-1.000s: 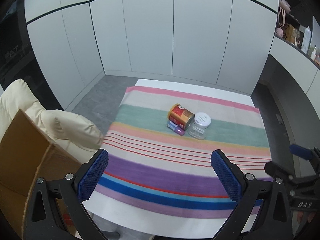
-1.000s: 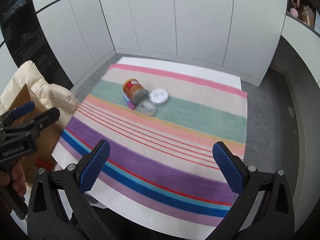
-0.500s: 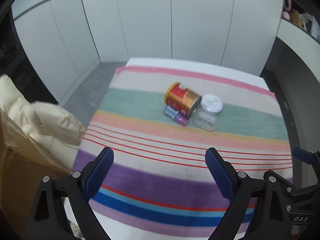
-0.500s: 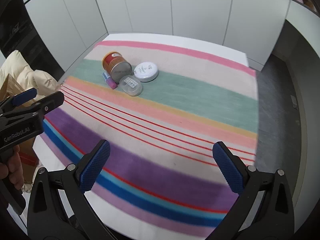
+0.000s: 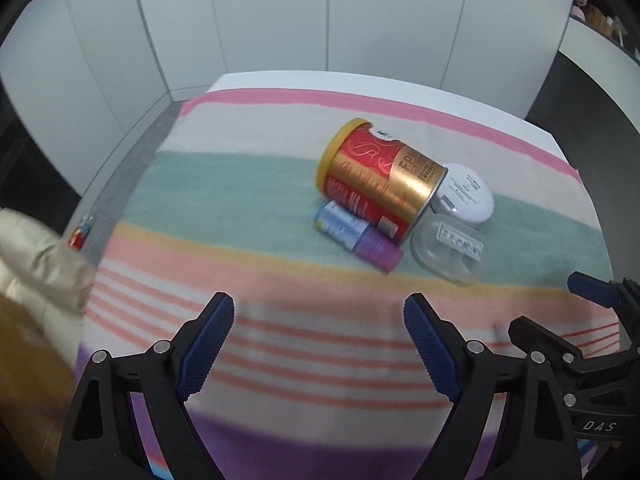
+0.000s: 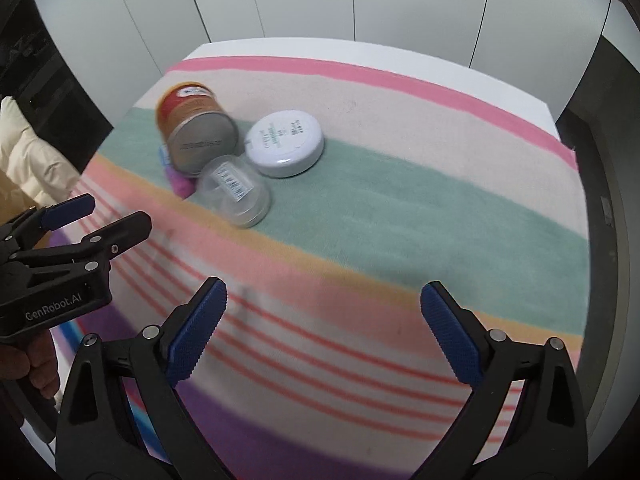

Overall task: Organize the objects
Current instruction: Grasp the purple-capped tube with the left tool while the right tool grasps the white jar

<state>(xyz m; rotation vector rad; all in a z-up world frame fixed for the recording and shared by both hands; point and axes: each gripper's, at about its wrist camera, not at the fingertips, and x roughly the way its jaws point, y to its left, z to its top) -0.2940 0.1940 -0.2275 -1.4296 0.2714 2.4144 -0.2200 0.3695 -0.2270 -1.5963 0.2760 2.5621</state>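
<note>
progress: nothing sorted yet | red can (image 5: 380,184), jars bunched at 12 o'clock | left tool (image 5: 320,344) narrowing, empty; right tool (image 6: 324,336) wide open

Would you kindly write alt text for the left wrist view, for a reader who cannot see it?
The open, empty left gripper hovers over a striped cloth short of four clustered items: a red-and-gold can on its side, a small purple-capped bottle beside it, a white round tin and a clear lidded container. The right gripper shows at the right edge.

Small bottle (image 6: 179,179) mostly behind can (image 6: 196,128)
</note>
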